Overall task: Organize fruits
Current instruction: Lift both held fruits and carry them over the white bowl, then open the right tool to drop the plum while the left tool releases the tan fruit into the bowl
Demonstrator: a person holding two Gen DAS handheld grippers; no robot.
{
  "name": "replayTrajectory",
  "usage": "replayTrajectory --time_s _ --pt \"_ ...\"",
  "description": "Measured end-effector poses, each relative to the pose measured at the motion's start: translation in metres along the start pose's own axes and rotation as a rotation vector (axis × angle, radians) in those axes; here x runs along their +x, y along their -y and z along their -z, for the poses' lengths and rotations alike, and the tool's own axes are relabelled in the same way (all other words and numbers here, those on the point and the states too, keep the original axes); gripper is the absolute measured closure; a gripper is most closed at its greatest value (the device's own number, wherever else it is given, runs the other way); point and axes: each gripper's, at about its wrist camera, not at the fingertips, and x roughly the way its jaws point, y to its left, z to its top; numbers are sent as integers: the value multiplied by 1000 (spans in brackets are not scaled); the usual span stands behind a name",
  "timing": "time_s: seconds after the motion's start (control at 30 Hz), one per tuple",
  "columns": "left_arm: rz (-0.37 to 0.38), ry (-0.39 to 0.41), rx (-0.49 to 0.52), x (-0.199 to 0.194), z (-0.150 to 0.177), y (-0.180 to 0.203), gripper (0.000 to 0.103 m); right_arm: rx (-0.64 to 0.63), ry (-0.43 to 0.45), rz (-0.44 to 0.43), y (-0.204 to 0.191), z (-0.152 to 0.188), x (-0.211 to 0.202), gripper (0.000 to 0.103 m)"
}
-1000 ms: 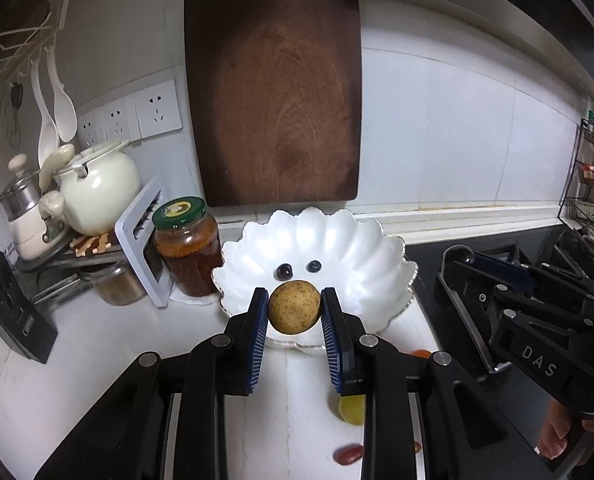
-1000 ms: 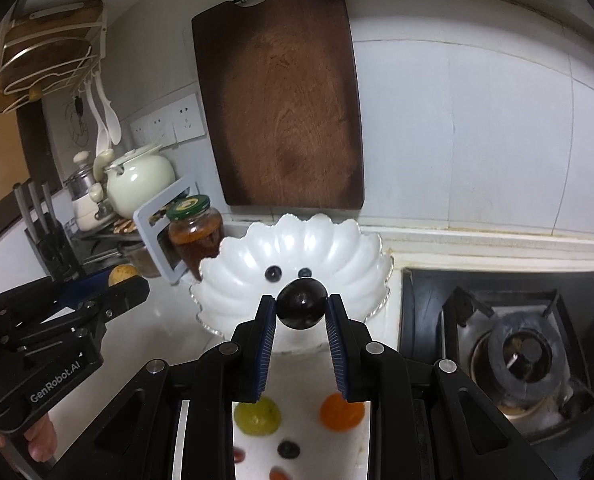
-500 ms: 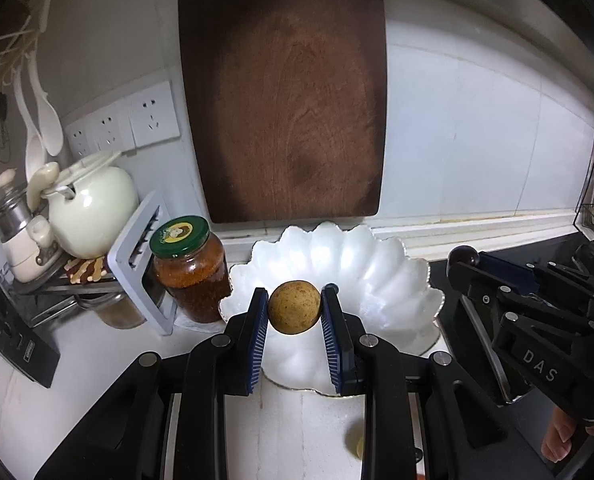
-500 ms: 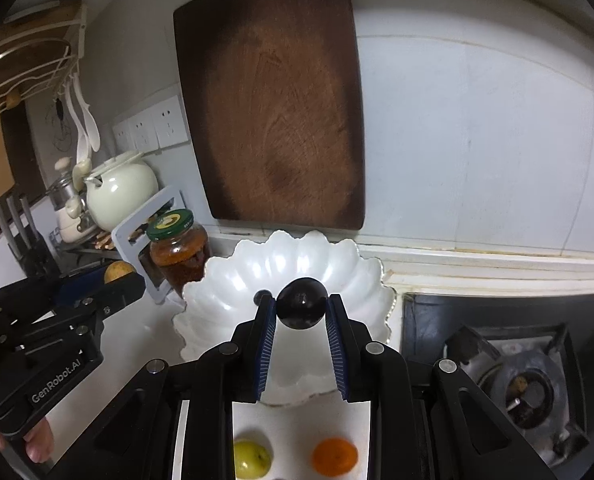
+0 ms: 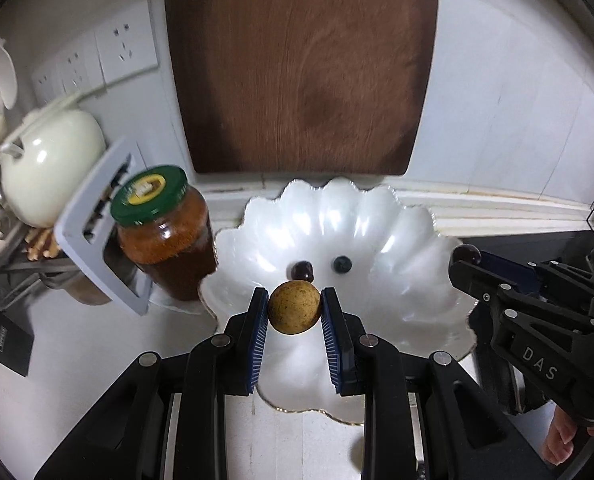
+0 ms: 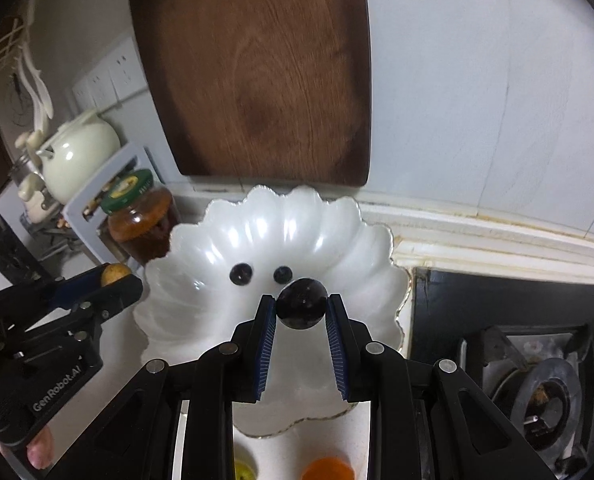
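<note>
A white scalloped bowl (image 5: 397, 248) (image 6: 337, 240) sits on the counter below a wooden cutting board. Two small dark fruits lie in it: a dark cherry (image 5: 301, 270) (image 6: 241, 273) and a blueberry (image 5: 342, 264) (image 6: 283, 275). My left gripper (image 5: 294, 309) is shut on a brown-yellow round fruit (image 5: 294, 308) over the bowl's near side; it also shows in the right wrist view (image 6: 115, 274). My right gripper (image 6: 301, 309) is shut on a dark plum-like fruit (image 6: 301, 303) above the bowl; its tip with the fruit shows in the left wrist view (image 5: 465, 256).
A green-lidded jar (image 5: 165, 236) (image 6: 141, 220), a grey rack and a cream teapot (image 5: 49, 168) stand left of the bowl. A gas stove (image 6: 537, 380) is on the right. A yellow-green fruit (image 6: 244, 470) and an orange fruit (image 6: 328, 469) lie on the counter in front.
Both grippers have moved forward and now hang over the bowl, each still holding its fruit. The bowl and cutting board look larger and closer.
</note>
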Motion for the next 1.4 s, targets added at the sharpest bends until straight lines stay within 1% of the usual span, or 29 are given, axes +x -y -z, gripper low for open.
replayTrajectory --time_s 0.17,0.4,0.63,0.87,0.93,1.03,1.1,1.27,1.4 --pt "-14 -56 8 26 -2 -2 76 1 -57 8 3 -1 21 76" --pt "-33 -113 18 53 -4 -3 76 18 -141 13 8 0 52 76" --pt "-10 -189 14 76 -6 -1 76 22 -202 -3 11 0 75 76" --pt "-3 -223 6 86 -6 1 75 29 -236 -14 14 2 86 75" --pt "3 -225 -2 85 -6 0 63 30 -241 -8 13 1 88 75" --pt "-7 -206 7 80 -7 2 56 27 -247 -1 13 2 88 73" --pt "-6 -192 9 73 -7 2 51 28 -237 2 14 2 84 63" --pt "-33 -153 10 49 -8 2 44 35 -197 21 17 2 65 62" --pt "-60 -100 32 26 -5 1 40 14 -138 49 16 4 40 62"
